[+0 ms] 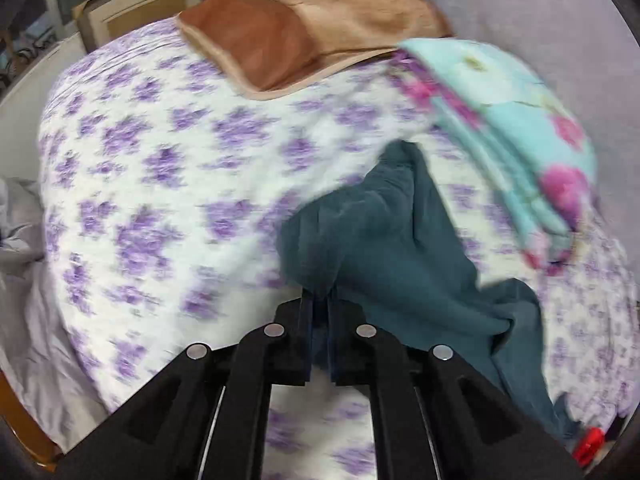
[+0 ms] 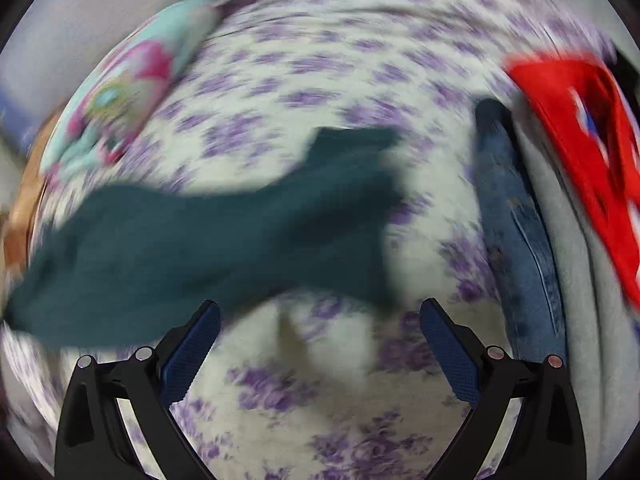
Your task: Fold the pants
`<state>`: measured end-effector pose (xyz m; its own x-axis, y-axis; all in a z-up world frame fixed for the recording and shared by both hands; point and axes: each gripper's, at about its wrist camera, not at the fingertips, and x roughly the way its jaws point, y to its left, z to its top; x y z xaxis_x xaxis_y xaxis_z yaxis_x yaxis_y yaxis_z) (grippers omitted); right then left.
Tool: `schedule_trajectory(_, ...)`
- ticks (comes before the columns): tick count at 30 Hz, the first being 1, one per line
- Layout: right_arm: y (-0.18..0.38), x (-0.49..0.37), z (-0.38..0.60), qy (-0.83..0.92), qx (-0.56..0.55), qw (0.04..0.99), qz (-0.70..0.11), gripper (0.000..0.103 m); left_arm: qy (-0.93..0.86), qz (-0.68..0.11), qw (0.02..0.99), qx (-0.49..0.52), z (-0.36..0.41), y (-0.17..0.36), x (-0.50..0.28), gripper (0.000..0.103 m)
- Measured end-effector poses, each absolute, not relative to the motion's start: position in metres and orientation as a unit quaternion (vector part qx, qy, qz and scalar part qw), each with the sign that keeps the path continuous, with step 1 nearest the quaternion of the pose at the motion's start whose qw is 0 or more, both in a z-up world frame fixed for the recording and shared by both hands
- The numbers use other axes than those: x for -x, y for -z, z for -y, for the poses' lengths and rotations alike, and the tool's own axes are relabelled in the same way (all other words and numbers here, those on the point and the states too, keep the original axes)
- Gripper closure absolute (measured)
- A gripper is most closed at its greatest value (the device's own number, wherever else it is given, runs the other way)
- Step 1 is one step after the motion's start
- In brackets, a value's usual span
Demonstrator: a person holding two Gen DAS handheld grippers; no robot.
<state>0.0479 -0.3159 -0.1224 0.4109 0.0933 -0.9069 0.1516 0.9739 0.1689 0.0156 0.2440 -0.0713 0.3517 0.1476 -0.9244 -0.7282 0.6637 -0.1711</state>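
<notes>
Both views are smeared by motion blur, so we log only what reads clearly.

Left wrist view: our left gripper [image 1: 320, 300] has its two black fingers pressed together, with a fold of the dark teal, soft-knit pants [image 1: 384, 232] pinched between the blue pads. From the pinch the fabric bunches up and forward, then trails down to our right over the white bedspread printed with purple flowers [image 1: 160, 168]. At the far end of the bed lies a folded brown and tan plush blanket [image 1: 304, 36]. To its right sits a folded light-blue quilt with pink flowers [image 1: 516, 128], close to the far tip of the pants; whether they touch, we cannot tell. A small red object [image 1: 590, 442] shows at the lower right edge, too blurred to identify. A pale wooden cabinet [image 1: 140, 4] stands beyond the bed at upper left.

Right wrist view: our right gripper [image 2: 320, 320] stands wide open, blue textured pads facing each other across a broad gap, nothing between them. The teal pants [image 2: 224, 232] stretch across the frame just beyond the fingertips, running from the left edge to a ragged end near the middle, over the flowered bedspread [image 2: 320, 380]. The left fingertip sits at the lower hem of the fabric; contact is unclear through the blur. At right lies a strip of blue denim garment [image 2: 516, 240], beside pale grey fabric [image 2: 580, 300], with a bright red cloth bearing white marks [image 2: 576, 128] past it. The light-blue flowered quilt [image 2: 132, 80] appears at upper left.
</notes>
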Motion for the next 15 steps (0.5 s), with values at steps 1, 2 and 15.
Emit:
schedule_trajectory(1,0.129,-0.052,0.330,0.036,-0.144,0.824,-0.546,0.003,-0.281,-0.496,0.761,0.309,-0.246,0.076,-0.013,0.097)
schedule_trajectory(2,0.135,-0.055,0.341,0.046,-0.177,0.815,-0.550,0.003,-0.273,-0.500,0.756,0.322,-0.246,0.082,-0.013,0.095)
schedule_trajectory(15,0.173,-0.066,0.341,-0.007,-0.279,0.762,-0.584,0.096,-0.268,-0.504,0.787,0.237,-0.219,0.087,-0.009,0.037)
